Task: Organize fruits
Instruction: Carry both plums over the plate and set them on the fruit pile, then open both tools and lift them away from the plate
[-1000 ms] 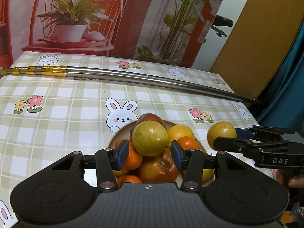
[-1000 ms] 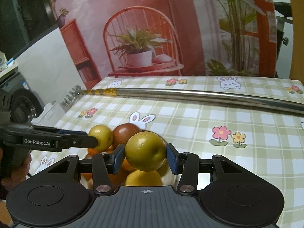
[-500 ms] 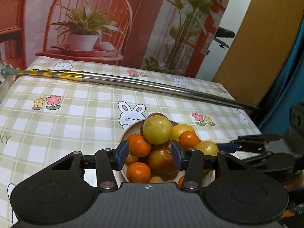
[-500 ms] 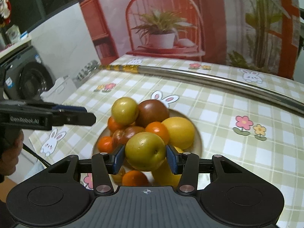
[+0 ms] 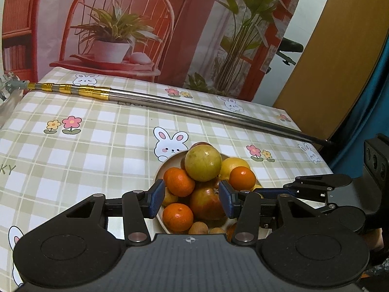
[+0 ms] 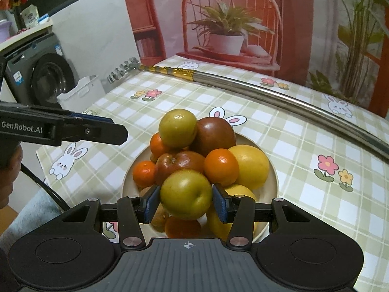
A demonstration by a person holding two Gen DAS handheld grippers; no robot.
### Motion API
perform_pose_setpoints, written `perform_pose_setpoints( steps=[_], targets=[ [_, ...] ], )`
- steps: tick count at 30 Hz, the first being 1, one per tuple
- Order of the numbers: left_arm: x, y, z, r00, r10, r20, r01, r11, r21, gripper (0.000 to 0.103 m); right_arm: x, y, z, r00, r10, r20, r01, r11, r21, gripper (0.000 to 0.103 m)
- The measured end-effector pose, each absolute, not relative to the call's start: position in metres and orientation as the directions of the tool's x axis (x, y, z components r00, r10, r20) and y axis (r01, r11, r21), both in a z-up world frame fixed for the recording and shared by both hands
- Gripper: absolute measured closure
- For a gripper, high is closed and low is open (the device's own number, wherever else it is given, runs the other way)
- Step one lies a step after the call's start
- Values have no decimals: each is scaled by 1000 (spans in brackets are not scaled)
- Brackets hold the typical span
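A cream bowl on the checked tablecloth holds piled fruit: tangerines, red apples, yellow citrus and a yellow-green apple on top. It also shows in the left wrist view. My right gripper is shut on a second yellow-green apple, held over the near side of the bowl. My left gripper is open and empty, its jaws above the near fruit; the top apple lies just beyond them.
A long steel pole with gold rings lies across the far side of the table. A washing machine and a white bin stand past the table's left edge. A printed backdrop rises behind the table.
The left gripper has let go of the yellow-green apple on top of the pile and drawn back. The right gripper has brought its apple over the bowl and lower.
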State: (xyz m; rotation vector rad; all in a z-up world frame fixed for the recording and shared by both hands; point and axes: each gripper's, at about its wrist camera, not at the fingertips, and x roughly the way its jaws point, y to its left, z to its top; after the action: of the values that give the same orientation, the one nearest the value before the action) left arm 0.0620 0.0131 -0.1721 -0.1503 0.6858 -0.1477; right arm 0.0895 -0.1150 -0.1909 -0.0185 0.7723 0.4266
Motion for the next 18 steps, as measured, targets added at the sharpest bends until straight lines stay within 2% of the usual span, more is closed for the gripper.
perform_pose_setpoints(
  steps=[9, 18],
  targets=[
    [62, 13, -173, 763, -181, -620, 84, 980, -183, 52, 87, -113, -190, 644, 355, -678, -389, 915, 110, 59],
    [59, 14, -168, 778, -159, -608, 60, 982, -180, 49, 81, -122, -178, 694, 338, -635, -366, 926, 93, 58]
  ],
)
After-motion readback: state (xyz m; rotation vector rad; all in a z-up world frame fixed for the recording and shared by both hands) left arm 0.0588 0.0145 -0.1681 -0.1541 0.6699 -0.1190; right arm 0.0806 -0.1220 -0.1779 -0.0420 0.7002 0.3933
